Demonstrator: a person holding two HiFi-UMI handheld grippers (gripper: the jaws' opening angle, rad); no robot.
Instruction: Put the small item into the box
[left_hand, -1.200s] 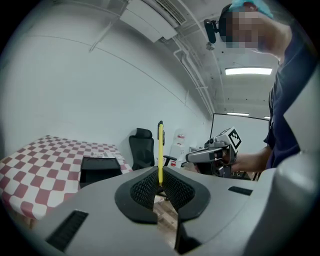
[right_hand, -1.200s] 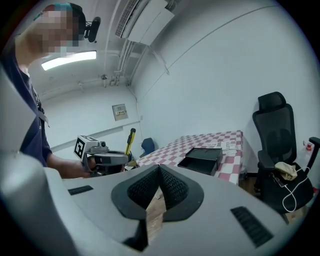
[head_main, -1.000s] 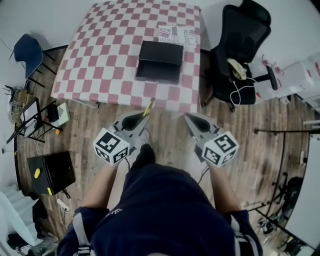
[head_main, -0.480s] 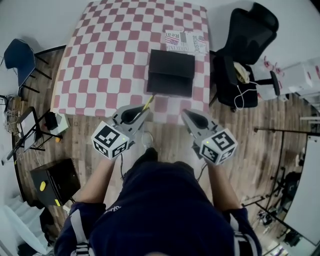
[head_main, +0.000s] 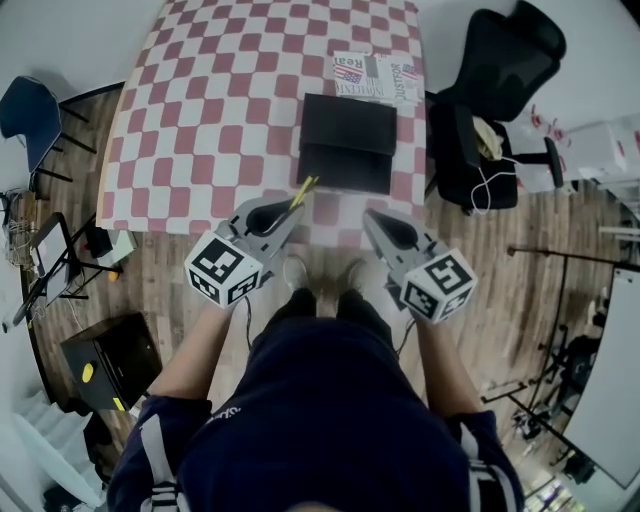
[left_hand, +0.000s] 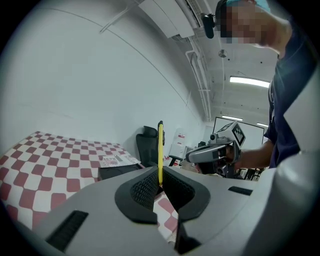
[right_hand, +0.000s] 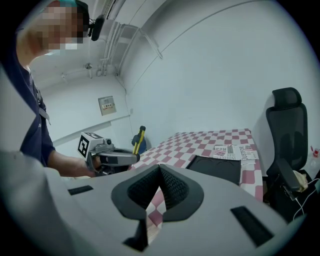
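My left gripper (head_main: 285, 214) is shut on a thin yellow pen (head_main: 301, 191), which sticks out past its jaws over the near edge of the checkered table (head_main: 200, 120). In the left gripper view the pen (left_hand: 160, 150) stands upright between the pads. The open black box (head_main: 348, 142) lies on the table just beyond, with its lid toward me; it also shows as a dark box (right_hand: 220, 168) in the right gripper view. My right gripper (head_main: 378, 222) is shut with nothing in it, at the table's near edge right of the left one.
Printed papers (head_main: 375, 76) lie behind the box. A black office chair (head_main: 490, 110) stands right of the table. A blue chair (head_main: 25, 110) and a black case (head_main: 105, 355) sit on the wooden floor at the left.
I have stepped closer to the table: both grippers now reach its near edge, and the pen tip has come close to the box. Both jaws stayed as they were.
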